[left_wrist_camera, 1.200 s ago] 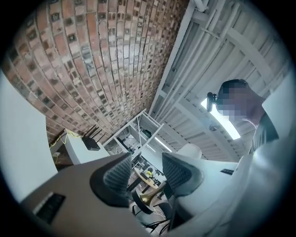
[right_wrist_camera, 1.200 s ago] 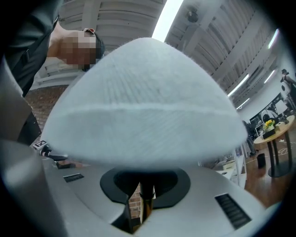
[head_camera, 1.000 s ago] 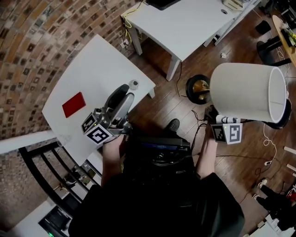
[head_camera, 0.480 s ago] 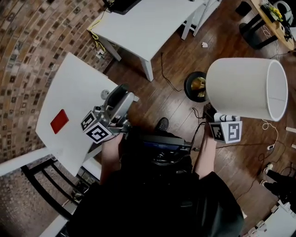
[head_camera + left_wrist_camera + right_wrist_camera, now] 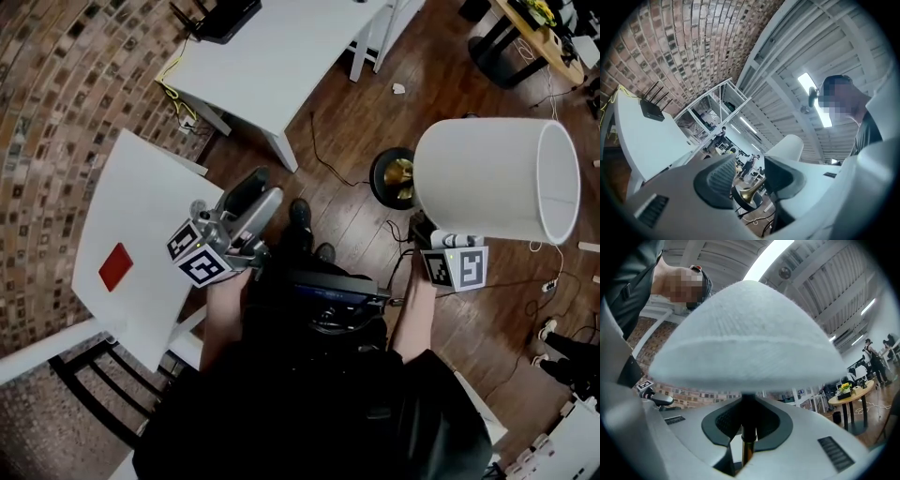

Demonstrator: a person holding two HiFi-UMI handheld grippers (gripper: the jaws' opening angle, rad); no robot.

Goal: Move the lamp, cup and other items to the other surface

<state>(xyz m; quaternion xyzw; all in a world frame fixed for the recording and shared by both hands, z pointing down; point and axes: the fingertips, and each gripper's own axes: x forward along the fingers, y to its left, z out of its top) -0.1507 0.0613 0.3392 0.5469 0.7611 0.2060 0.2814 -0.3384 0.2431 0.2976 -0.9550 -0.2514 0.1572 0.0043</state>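
Two grippers are up in front of us, and only one carries anything. Our right gripper [image 5: 744, 427] is clenched on the lamp's thin brass stem [image 5: 746, 448], just under the shade [image 5: 492, 178]. The lamp [image 5: 469, 178] lies nearly on its side in the air above the wooden floor [image 5: 347, 122], off both tables, with its round black base [image 5: 396, 178] toward our left and the open end of the shade toward our right.

Our left gripper [image 5: 749, 180] is released, its jaws apart with nothing between them. It hangs over the floor-side edge of the small white table [image 5: 141, 216]. A flat red square [image 5: 115, 266] lies on that table close to the wall-side edge, toward the near corner. Beyond stands a larger white table [image 5: 281, 56] with a black router [image 5: 223, 17] at its far corner.
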